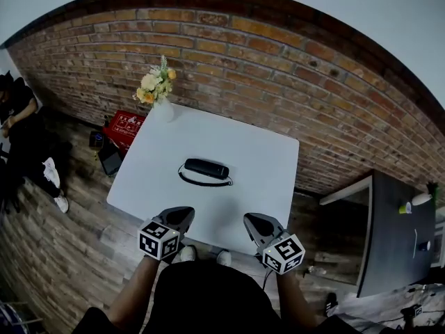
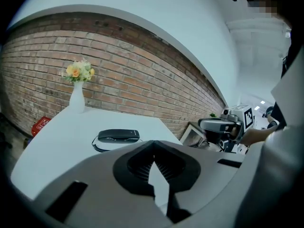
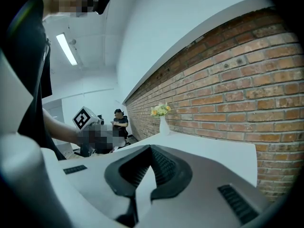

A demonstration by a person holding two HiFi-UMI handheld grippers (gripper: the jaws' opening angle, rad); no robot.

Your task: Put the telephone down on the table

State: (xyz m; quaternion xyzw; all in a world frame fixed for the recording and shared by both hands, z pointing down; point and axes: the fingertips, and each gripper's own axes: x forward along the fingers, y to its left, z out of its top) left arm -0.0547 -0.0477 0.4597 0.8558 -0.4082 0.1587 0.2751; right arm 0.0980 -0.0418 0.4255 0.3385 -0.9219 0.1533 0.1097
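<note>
- Telephone (image 1: 206, 168) flat on the white table (image 1: 268, 160), cord (image 1: 195, 182) curled alongside.
- Left gripper (image 1: 188, 214): jaws pressed together, nothing between, at the near edge.
- Right gripper (image 1: 249, 219): jaws together too, empty.

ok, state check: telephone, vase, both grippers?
telephone: lying flat on the white table, cord beside it, nothing gripping it.
vase: upright at the table's far corner, flowers in it.
left gripper: jaws shut, empty.
right gripper: jaws shut, empty.
</note>
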